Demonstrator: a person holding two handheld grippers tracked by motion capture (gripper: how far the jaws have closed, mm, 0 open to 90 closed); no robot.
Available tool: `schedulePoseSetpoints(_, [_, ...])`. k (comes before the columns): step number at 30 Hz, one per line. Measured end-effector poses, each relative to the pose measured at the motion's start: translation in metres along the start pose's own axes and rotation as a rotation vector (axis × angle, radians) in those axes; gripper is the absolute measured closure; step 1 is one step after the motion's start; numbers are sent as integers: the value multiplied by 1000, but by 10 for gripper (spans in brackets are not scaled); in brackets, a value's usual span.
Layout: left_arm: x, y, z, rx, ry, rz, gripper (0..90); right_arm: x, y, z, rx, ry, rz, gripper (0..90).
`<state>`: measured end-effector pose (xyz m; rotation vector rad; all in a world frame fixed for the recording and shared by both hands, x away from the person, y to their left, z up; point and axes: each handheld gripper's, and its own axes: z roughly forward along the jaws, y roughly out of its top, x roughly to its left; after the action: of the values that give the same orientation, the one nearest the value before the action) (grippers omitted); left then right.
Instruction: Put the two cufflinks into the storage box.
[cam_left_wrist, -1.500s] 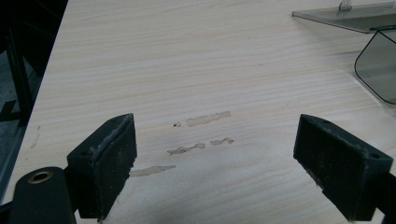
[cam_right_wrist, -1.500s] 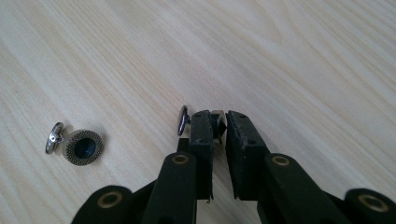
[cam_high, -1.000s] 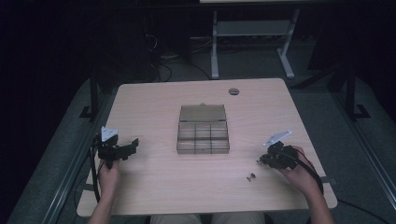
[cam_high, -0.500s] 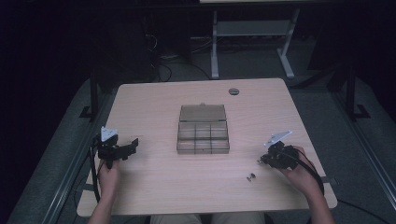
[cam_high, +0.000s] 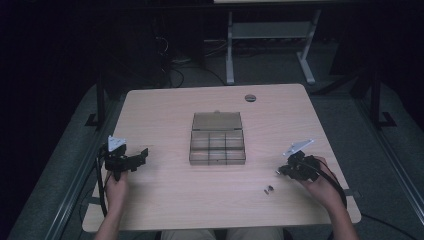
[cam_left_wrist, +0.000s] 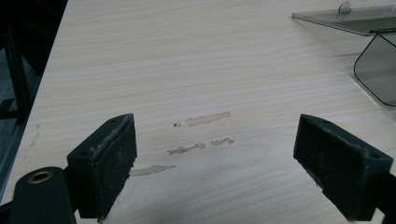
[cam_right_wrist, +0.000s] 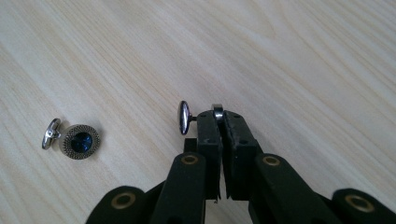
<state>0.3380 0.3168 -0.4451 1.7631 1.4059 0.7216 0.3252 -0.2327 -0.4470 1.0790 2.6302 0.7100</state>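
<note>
My right gripper (cam_right_wrist: 218, 117) is shut on a silver cufflink (cam_right_wrist: 185, 117), whose round back plate sticks out left of the jaws. A second cufflink (cam_right_wrist: 74, 138) with a dark blue stone lies on the wood to its left, apart from the jaws. In the high view the right gripper (cam_high: 286, 170) is at the table's right, the loose cufflink (cam_high: 268, 189) just in front of it. My left gripper (cam_high: 142, 153) stands open at the table's left, fingers (cam_left_wrist: 105, 163) wide apart over bare wood. An open clear compartment box (cam_high: 217, 139) sits mid-table.
The wooden table (cam_high: 165, 107) has a round grommet (cam_high: 250, 98) near its far edge. The box's lid (cam_left_wrist: 348, 18) and a corner of its tray (cam_left_wrist: 378, 70) show in the left gripper view. Glue-like smears (cam_left_wrist: 198, 135) mark the wood. Dark floor and a metal stand (cam_high: 270, 35) lie beyond.
</note>
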Motion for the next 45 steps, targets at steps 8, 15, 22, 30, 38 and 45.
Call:
schedulePoseSetpoints(8, [0, 0, 0, 0, 1, 2, 128, -1, 0, -1, -12, 16, 8, 860])
schedulePoseSetpoints(15, [0, 0, 0, -1, 4, -4, 128, -1, 1, -1, -18, 29, 13, 861])
schedulePoseSetpoints(22, [0, 0, 0, 1, 6, -3, 128, -1, 6, -5, -56, 73, 18, 861])
schedulePoseSetpoints(30, [0, 0, 0, 5, 6, 1, 128, -1, 16, -4, -58, 131, 16, 860])
schedulePoseSetpoints(38, [1, -1, 0, 3, 3, -10, 128, -3, 41, -6, -75, 180, -12, 860])
schedulePoseSetpoints(45, [1, -1, 1, 1, -2, -14, 128, -3, 61, -5, -73, 220, -28, 860])
